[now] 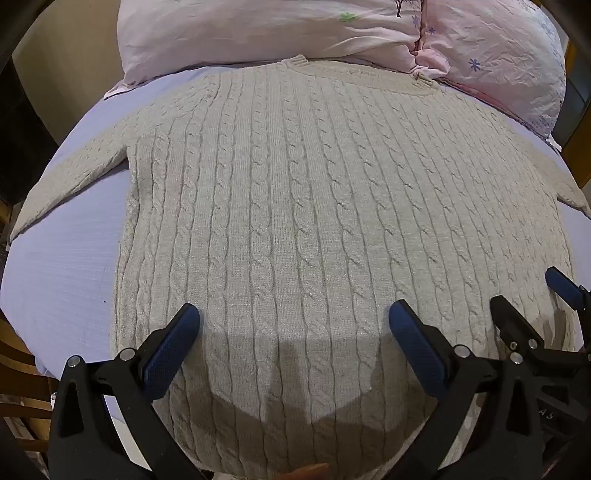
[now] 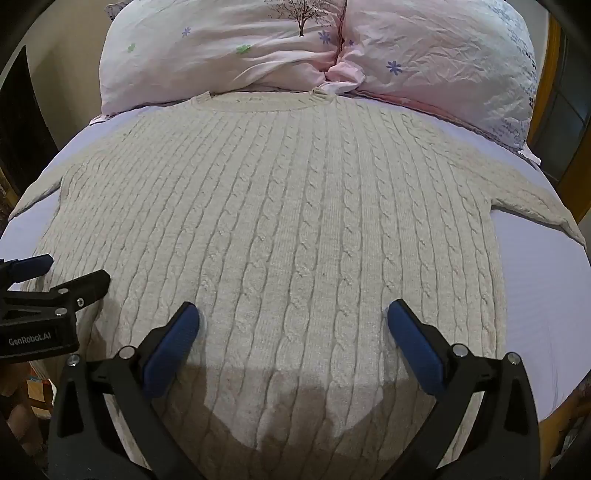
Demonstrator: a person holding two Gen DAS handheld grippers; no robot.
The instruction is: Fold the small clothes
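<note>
While the sweater (image 1: 295, 221) lies flat and face up across the bed (image 1: 62, 266), collar toward the pillows (image 1: 258, 29) at the head edge and sleeves spread toward both side edges, both grippers hang over its hem at the foot edge. Left gripper (image 1: 294, 334) has its fingers (image 1: 173, 354) spread wide, holding nothing. Right gripper (image 2: 293, 334), just beside it, also has fingers (image 2: 413, 350) wide apart and empty above the knit.
</note>
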